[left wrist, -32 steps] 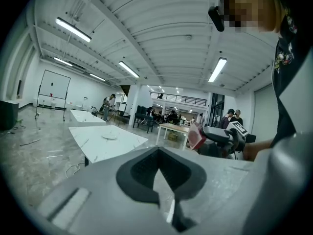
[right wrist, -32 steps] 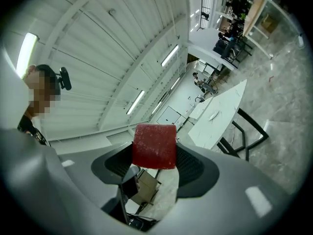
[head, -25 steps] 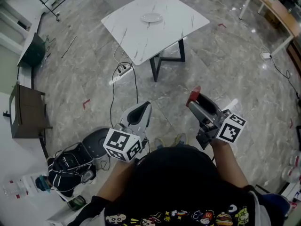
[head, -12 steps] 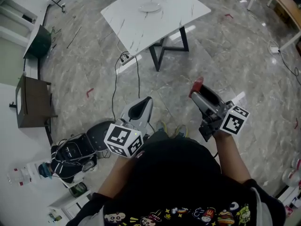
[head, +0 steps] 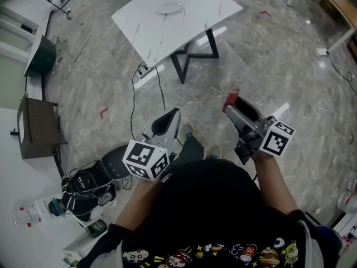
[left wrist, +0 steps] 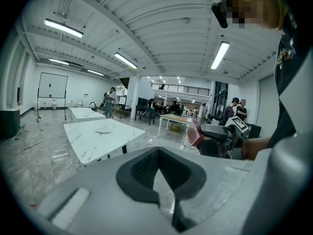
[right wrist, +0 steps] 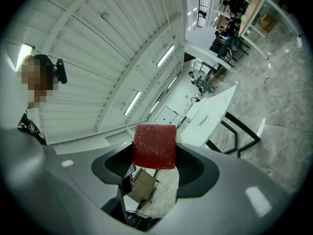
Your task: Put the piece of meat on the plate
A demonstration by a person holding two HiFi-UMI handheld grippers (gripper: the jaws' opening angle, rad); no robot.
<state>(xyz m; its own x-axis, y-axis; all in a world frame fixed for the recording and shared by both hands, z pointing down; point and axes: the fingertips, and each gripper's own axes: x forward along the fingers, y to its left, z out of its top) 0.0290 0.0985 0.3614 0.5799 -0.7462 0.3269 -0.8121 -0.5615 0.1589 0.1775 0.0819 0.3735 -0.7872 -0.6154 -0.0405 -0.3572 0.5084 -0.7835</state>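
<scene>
A red block of meat (right wrist: 154,146) is clamped between the jaws of my right gripper (head: 231,102), held up in the air at chest height; the meat (head: 230,100) shows at the gripper's tip in the head view. The white plate (head: 168,7) lies on the white marble table (head: 184,21) far ahead, well away from both grippers. It is also small in the left gripper view, the plate (left wrist: 103,129) on the table (left wrist: 93,141). My left gripper (head: 165,121) is held beside the right one, jaws closed together with nothing in them.
Grey marble floor lies between me and the table. Cables and a power strip (head: 146,68) trail on the floor near the table's leg. A black bag (head: 83,186) and round base (head: 114,161) sit at lower left. A dark cabinet (head: 36,127) stands left.
The view has shifted slightly as the person walks; the table sits a little further left in the head view. Both grippers keep their hold and pose.
</scene>
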